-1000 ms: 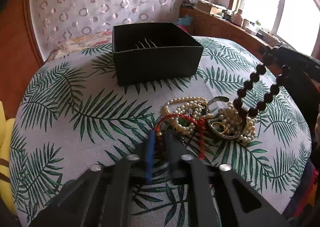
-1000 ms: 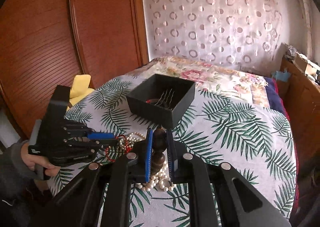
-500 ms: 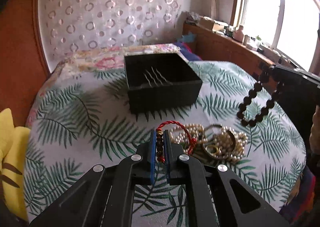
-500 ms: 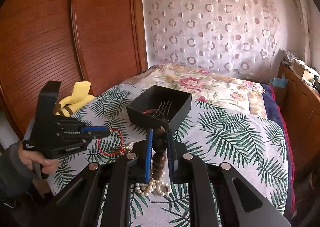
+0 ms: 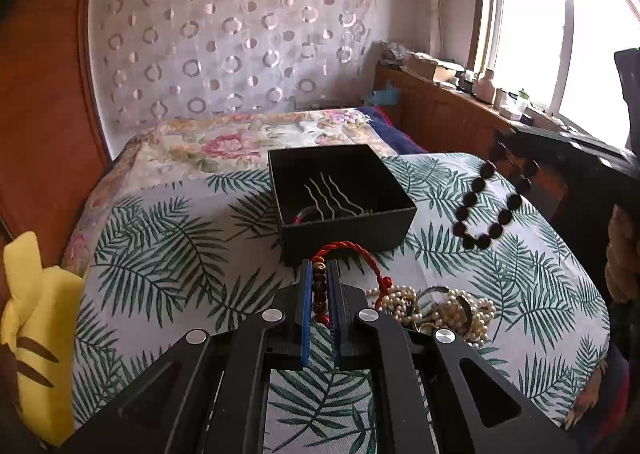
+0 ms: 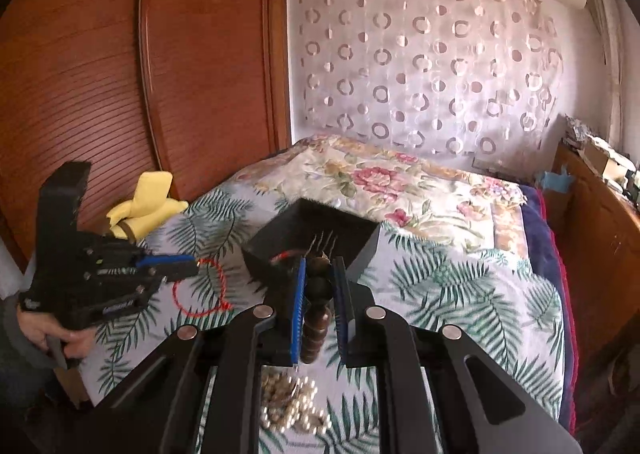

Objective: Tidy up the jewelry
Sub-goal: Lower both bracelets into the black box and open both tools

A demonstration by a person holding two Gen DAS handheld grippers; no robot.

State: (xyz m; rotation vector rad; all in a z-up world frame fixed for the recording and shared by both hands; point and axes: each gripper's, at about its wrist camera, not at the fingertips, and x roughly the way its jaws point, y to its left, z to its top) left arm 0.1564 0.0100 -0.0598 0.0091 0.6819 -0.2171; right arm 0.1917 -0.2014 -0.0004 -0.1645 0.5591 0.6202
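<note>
Jewelry is split up; the left tongs are clamped on a red cord bracelet just in front of the black box; the right tongs squeeze dark beads above the pearl pile; both loops dangle, so I think they could catch the box rim and drop onto the bed.

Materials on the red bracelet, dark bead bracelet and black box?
Red bracelet: twisted cord, matte; rope-like strands show.
Dark bead bracelet: probably polished wood or stone; glossy brown-black beads.
Black box: likely cardboard; thin, matte, sharp-edged walls.
</note>
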